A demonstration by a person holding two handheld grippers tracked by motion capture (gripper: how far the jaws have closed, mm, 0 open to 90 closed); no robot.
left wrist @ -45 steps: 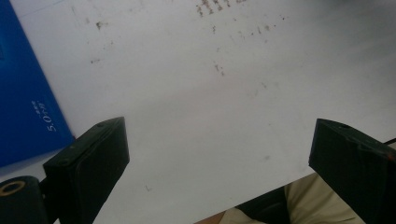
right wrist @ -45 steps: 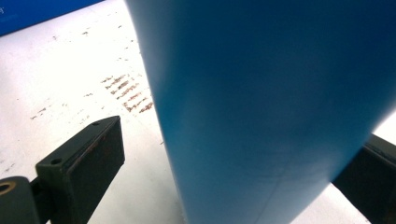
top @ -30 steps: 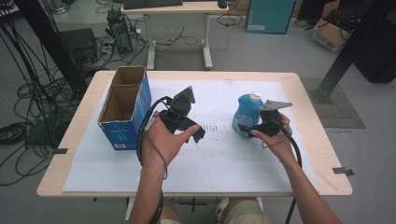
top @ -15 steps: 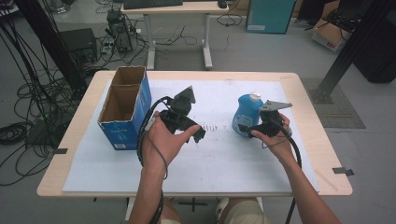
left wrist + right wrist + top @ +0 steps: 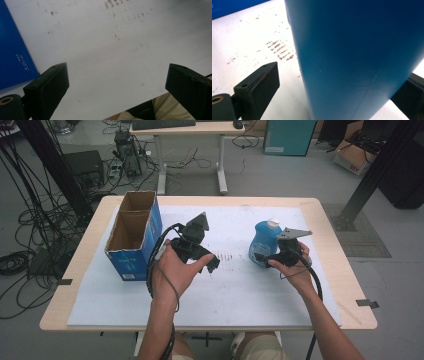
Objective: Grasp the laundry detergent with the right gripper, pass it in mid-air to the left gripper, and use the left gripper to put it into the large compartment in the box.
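- Tabletop point(image 5: 240, 305): white sheet, open blue box point(image 5: 131, 236) at 9 o'clock, likely the drop target.
- Blue bottle point(image 5: 263, 242) stands upright at 3 o'clock, between the right hand-held gripper point(image 5: 337, 100) jaws; jaws apart, left pad not touching.
- Centre, then close squarely on the body.
- Left hand-held gripper point(image 5: 117, 82): jaws apart, nothing between them; keep it out of the path.

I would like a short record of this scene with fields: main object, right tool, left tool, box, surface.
main object: blue bottle with white cap, standing upright on the sheet
right tool: right tool open, jaws on either side of the bottle, left jaw apart from it
left tool: left tool open, nothing between the jaws
box: blue cardboard box, open on top, at the left
surface: white sheet with dark marks
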